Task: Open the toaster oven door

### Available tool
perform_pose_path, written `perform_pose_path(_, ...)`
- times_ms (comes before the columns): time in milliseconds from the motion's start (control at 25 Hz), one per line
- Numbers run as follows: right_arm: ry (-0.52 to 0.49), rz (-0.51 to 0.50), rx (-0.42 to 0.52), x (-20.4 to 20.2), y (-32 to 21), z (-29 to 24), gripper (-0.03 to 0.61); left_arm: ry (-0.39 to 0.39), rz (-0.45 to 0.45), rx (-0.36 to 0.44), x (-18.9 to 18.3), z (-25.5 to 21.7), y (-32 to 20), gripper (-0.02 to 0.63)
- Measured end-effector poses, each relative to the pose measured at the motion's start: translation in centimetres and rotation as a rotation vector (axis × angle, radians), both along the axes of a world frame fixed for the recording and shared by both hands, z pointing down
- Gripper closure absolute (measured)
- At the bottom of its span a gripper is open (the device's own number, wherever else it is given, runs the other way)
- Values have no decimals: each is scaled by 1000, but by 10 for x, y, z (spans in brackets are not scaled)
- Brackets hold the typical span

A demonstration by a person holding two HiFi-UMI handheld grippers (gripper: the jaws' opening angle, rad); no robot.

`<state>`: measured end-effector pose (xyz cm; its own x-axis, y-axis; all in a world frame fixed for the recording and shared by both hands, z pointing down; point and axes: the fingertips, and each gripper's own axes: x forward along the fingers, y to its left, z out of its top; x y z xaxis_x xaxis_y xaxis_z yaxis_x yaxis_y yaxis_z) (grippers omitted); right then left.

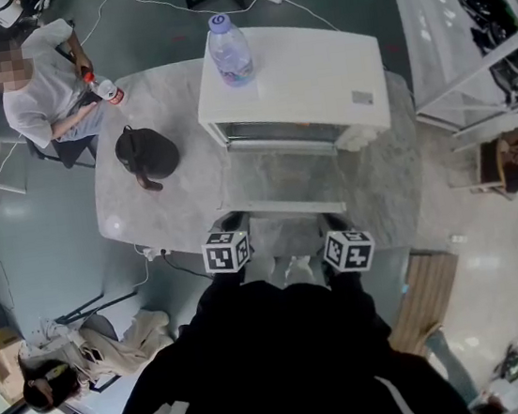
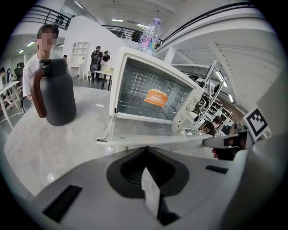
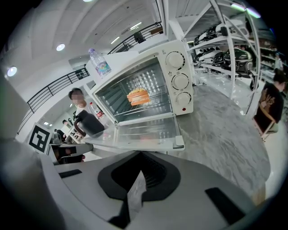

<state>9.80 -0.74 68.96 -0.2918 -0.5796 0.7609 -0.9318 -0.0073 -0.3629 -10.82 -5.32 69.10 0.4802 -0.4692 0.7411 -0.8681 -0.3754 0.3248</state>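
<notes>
Seen from above my head, the head view looks steeply down on the white boxy toaster oven (image 1: pixel 302 68) and the grey marble tabletop (image 1: pixel 144 197). My left gripper view sits low and close before the oven's lowered glass door (image 2: pixel 144 130), facing in from the left. My right gripper view does likewise from the right. All three share oven and door.

Bright, even indoor light from ceiling lamps (image 3: pixel 59 46), pale glare on the marble table (image 2: pixel 90 121), faint reflections in the glass toaster oven door (image 3: pixel 144 132), soft weak shadows, heavy fisheye bending and black corners in both gripper views, near foreground slightly blurred
</notes>
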Motion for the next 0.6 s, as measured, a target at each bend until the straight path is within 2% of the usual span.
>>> perform_pose_path(600, 12, -1, -47, 2, 9, 18, 577, -8, 7, -49, 1, 18, 9, 611)
